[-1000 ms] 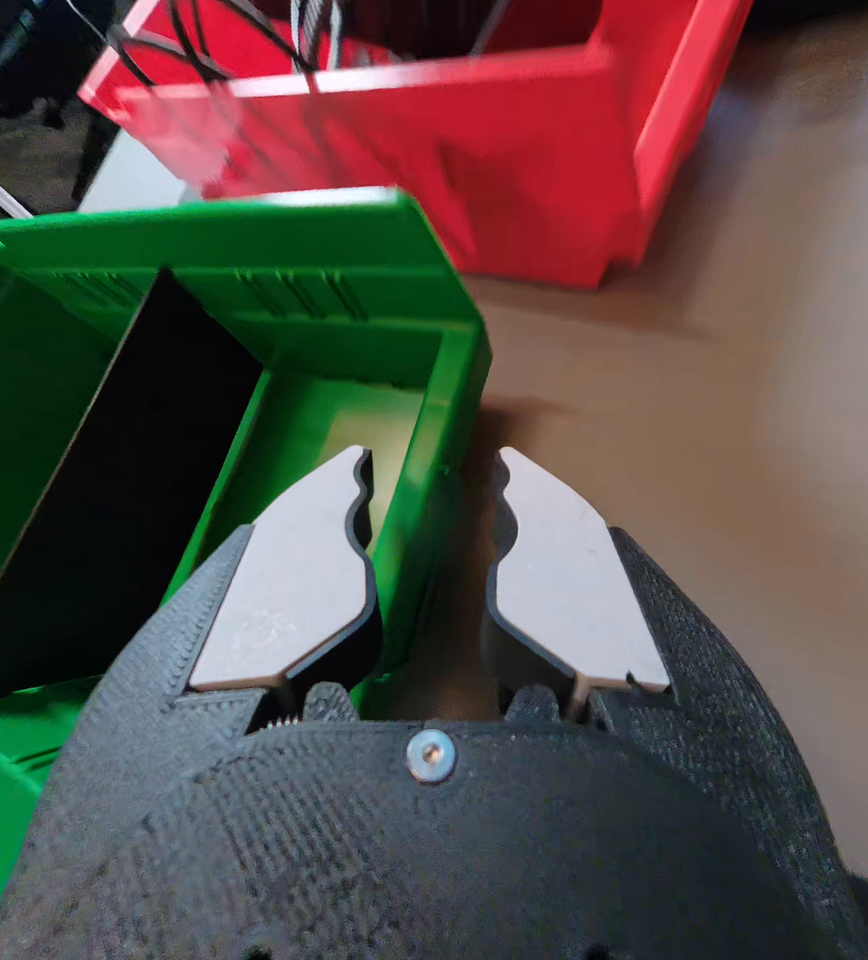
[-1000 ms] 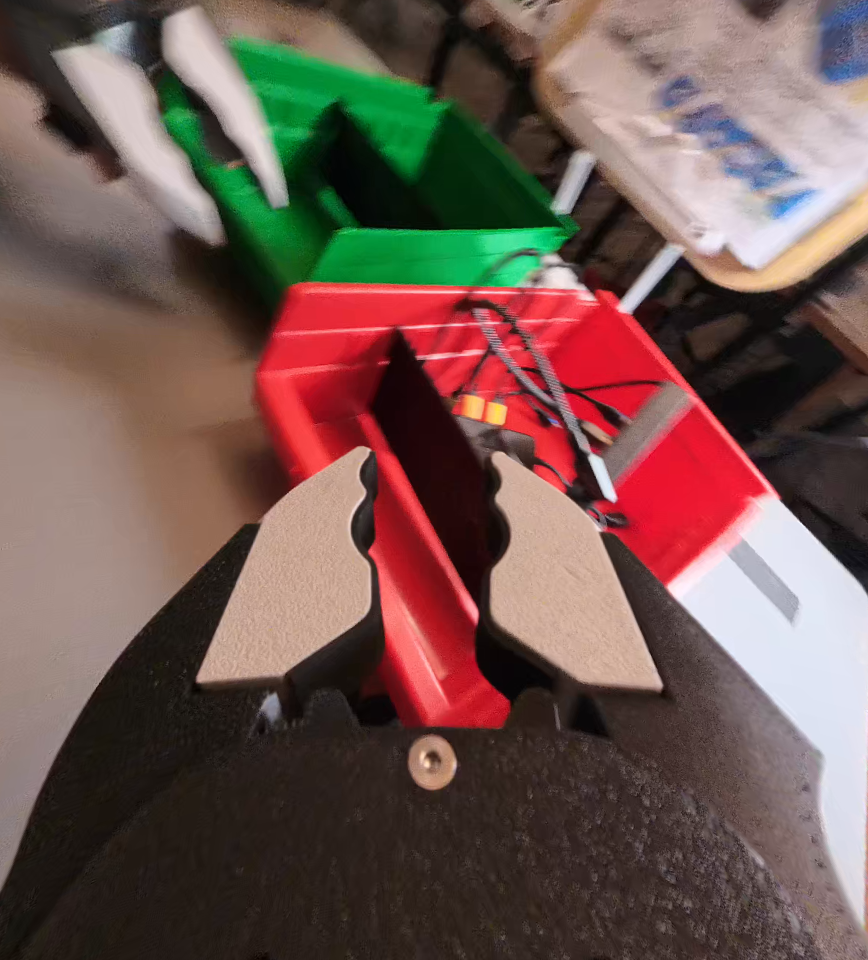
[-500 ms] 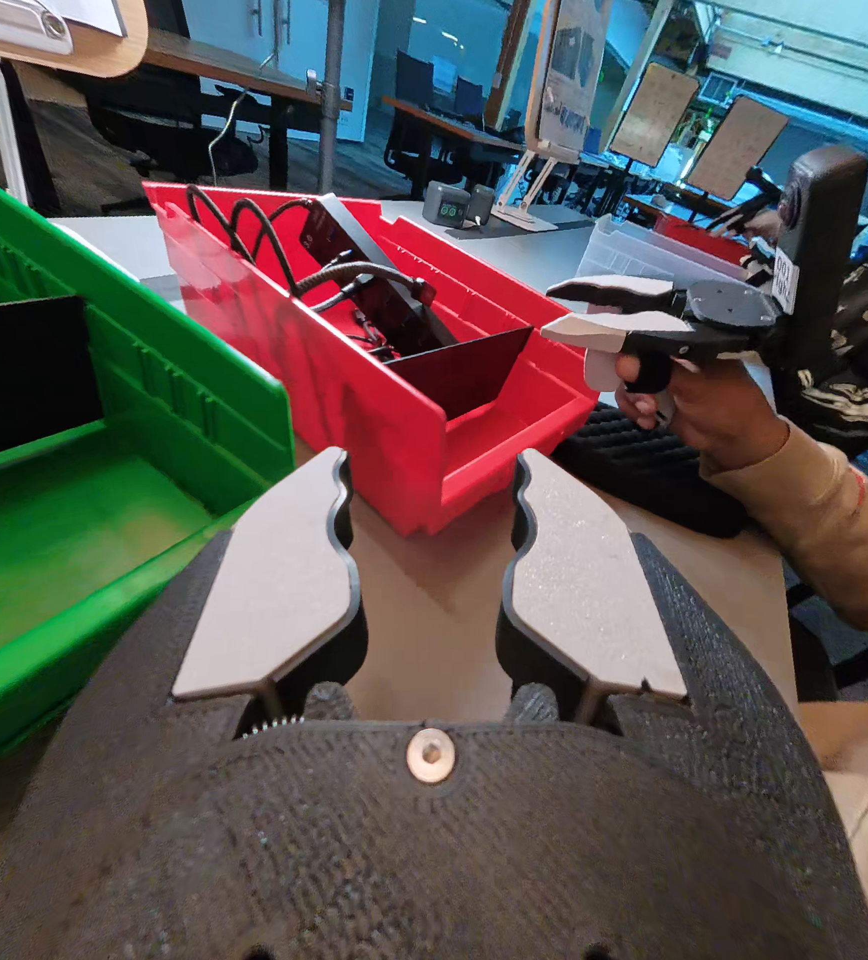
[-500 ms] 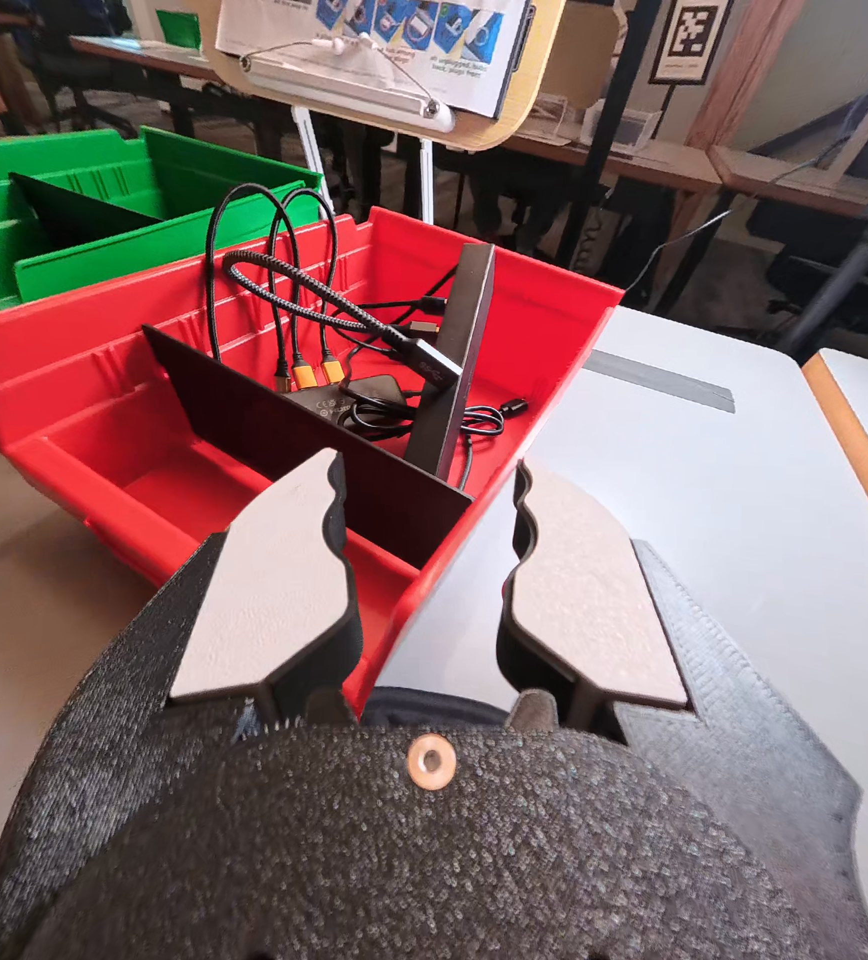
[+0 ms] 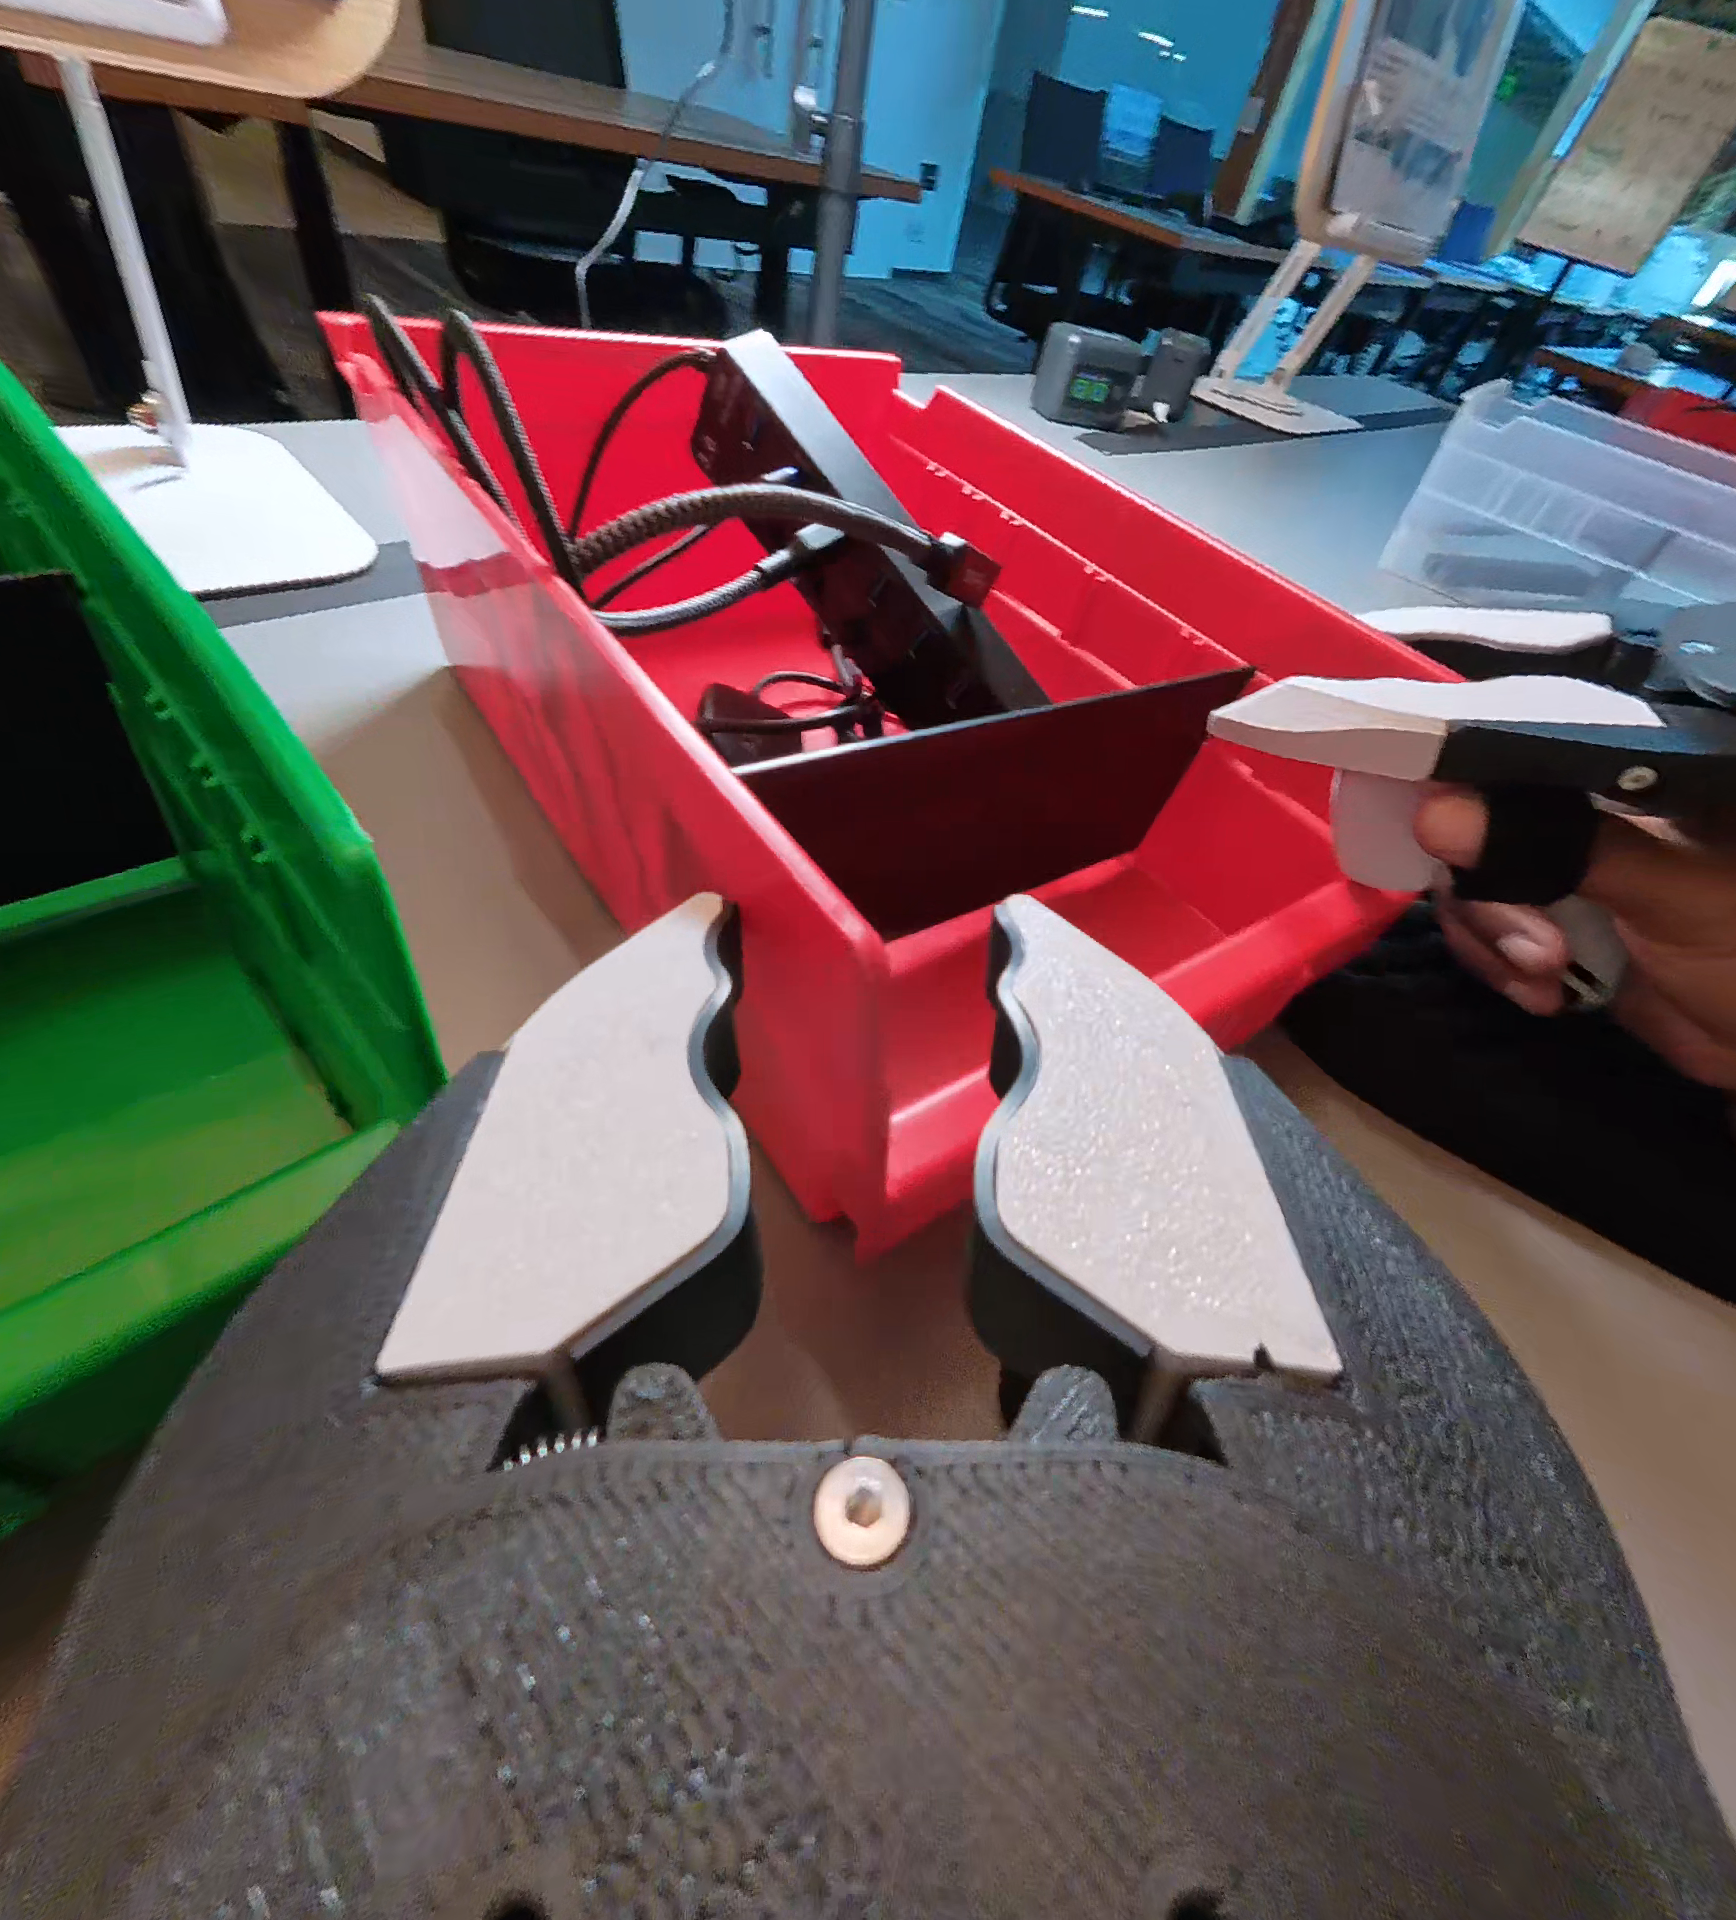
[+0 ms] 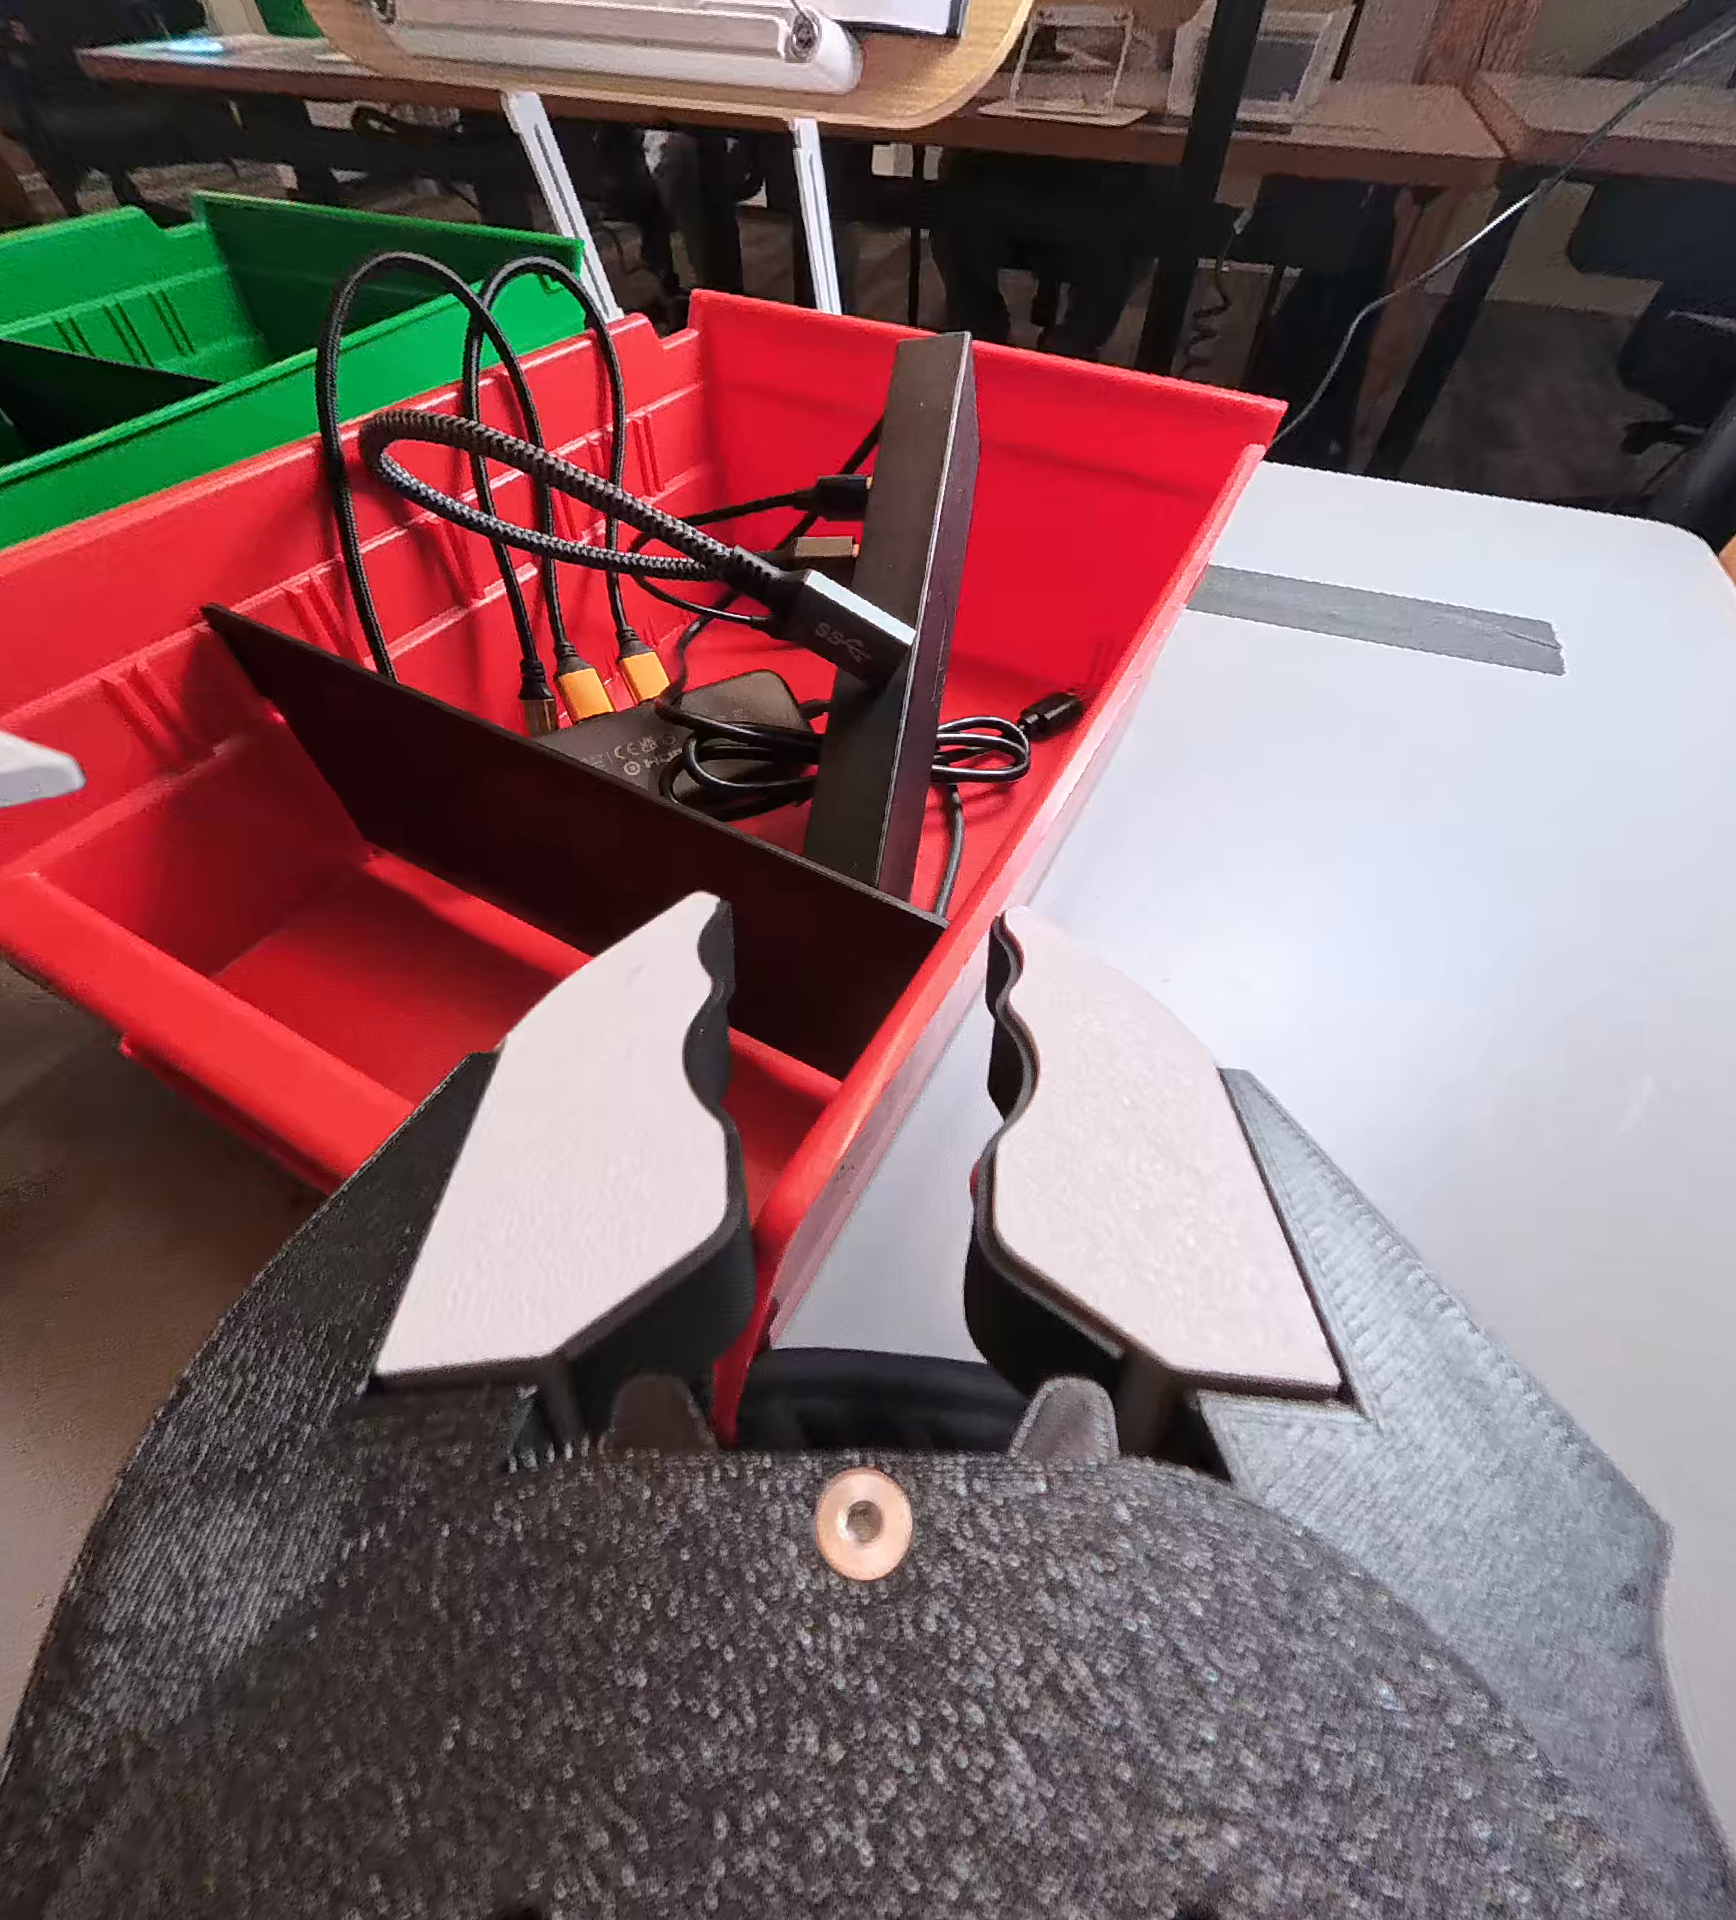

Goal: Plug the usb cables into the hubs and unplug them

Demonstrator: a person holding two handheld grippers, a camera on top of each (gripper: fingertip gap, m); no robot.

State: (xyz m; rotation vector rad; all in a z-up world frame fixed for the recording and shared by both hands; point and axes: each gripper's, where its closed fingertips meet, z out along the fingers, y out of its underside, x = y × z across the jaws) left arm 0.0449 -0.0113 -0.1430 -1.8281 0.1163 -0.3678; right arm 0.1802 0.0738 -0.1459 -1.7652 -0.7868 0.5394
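Both hand-held grippers, left [image 5: 862, 940] and right [image 6: 859, 951], hover released and empty at the near end of a red bin [image 6: 1103, 717] on the surface [image 6: 1415, 935]; beyond its black divider [image 6: 552, 821], braided USB cables [image 6: 531, 488] and hubs [image 6: 900, 623] lie tangled.

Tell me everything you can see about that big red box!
The red bin is a long, open-topped box that looks like shiny moulded plastic, with ribbed inner walls. It sits flat on the table beside a green bin. A black divider crosses it at a slant. The near compartment is empty. The far one holds a tall dark hub standing tilted, a flat black hub, and looping cables, two with orange plugs. No gripper touches it.
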